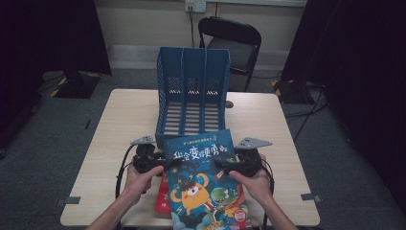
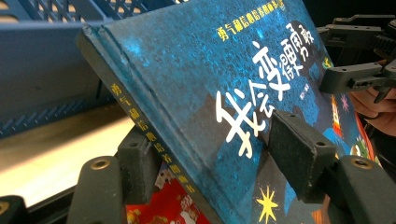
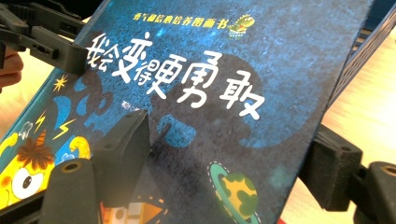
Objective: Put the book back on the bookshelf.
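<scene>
A blue picture book (image 1: 206, 182) with white Chinese title letters and cartoon monsters is held between both grippers, its far edge tilted up toward the blue file rack (image 1: 191, 91). My left gripper (image 1: 174, 162) is shut on the book's spine side: in the left gripper view one pad (image 2: 299, 149) lies on the cover (image 2: 187, 84) and the other (image 2: 137, 165) sits under the spine. My right gripper (image 1: 216, 165) is shut on the opposite edge, with one pad (image 3: 123, 151) on the cover (image 3: 233, 70) and one (image 3: 331, 172) beneath the edge.
A red book (image 1: 163, 199) lies flat on the wooden table (image 1: 124, 120) under the blue one. The three-slot rack stands mid-table just beyond the book. A black folding chair (image 1: 234, 43) stands behind the table. Bare tabletop lies left and right of the rack.
</scene>
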### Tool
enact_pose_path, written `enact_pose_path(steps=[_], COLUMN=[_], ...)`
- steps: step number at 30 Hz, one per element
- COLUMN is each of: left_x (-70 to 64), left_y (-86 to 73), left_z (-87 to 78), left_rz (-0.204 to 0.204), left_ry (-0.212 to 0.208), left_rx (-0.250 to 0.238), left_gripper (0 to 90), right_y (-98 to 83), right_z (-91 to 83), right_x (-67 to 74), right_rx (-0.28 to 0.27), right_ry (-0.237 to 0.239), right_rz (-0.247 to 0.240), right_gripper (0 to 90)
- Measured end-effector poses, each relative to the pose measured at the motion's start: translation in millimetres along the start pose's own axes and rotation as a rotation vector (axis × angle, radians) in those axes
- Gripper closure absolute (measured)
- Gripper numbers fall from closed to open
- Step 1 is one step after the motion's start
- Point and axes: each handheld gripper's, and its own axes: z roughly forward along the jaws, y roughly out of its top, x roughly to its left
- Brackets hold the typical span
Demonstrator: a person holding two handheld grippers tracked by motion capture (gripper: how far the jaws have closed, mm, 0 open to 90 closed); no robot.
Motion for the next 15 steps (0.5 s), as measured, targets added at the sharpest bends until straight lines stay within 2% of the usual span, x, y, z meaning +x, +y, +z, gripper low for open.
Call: enact_pose_path(steps=[4,7,10,15], left_x=[-0.6,-3.6,-6.3,-9.5], left_y=[7.8,16.0,24.1,32.9], left_z=[-2.0,-4.0,-4.7,-6.8], left_rz=[0.008,0.005,0.031,0.043], left_ry=[-0.003,-0.002,0.003,-0.005], left_rx=[-0.023,-0.050,-0.054,-0.079], left_gripper=[39.1,41.5,41.7,44.2], right_y=[5.5,10.6,14.8,19.9], right_z=[-2.2,-4.5,-7.0,-12.6], right_x=[-1.5,-4.1,-5.9,-6.9], right_rx=[-0.013,-0.029,-0.046,-0.071], right_ry=[-0.010,-0.016,-0.024,-0.038], right_rz=[-0.004,0.015,0.020,0.021], right_gripper=[24.2,24.4,24.5,24.8])
